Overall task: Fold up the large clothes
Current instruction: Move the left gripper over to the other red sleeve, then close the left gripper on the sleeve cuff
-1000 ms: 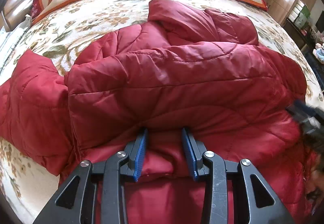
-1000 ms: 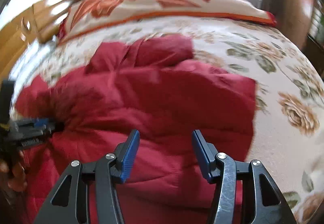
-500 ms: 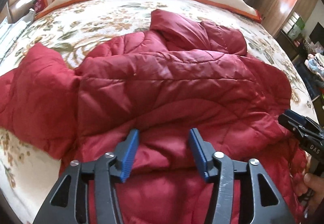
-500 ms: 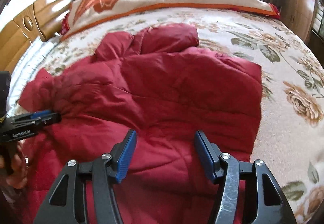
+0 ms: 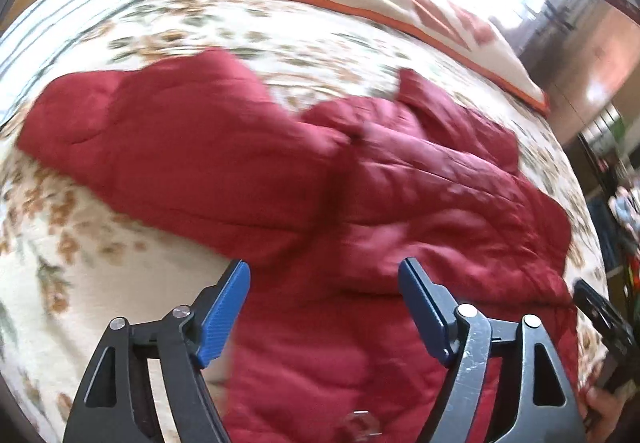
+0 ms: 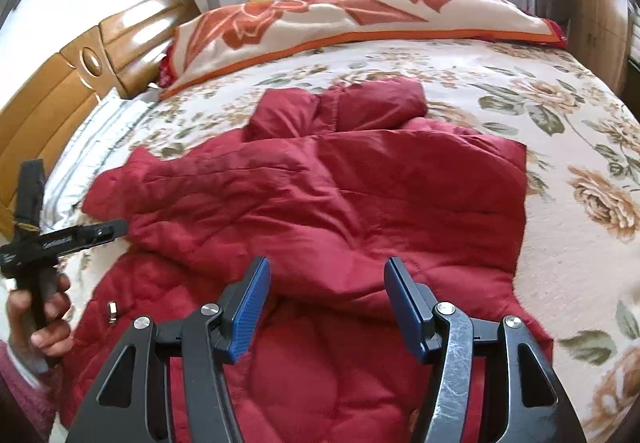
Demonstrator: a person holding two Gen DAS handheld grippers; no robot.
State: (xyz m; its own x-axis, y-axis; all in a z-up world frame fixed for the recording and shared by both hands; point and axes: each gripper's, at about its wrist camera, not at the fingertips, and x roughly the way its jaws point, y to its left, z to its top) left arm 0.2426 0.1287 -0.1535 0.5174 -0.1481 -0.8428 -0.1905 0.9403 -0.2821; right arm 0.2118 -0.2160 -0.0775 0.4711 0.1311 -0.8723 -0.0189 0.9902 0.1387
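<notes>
**Both grippers off the jacket after the bottom fold**

I am holding my left hand-held gripper above the near left edge of the red jacket. Its jaws have just been opening and are standing wide apart, nothing pinched between the blue pads. My right hand-held gripper is hovering over the near middle of the jacket, jaws apart, cloth below them but not clamped.

The jacket is lying on the bed, spread across the flowered bedspread, its lower part doubled up over the body so a thick rounded fold is facing me. One sleeve is sticking out flat to the left; I judge it is left that way for the next tuck inward. The hood is bunching at the far end, towards the orange-patterned blanket.

Material: quilted, puffy, slightly shiny shell with stitched panels. It is springing up rather than creasing, so folds will likely need pressing down. A small metal zip pull is showing near my left hand.
</notes>
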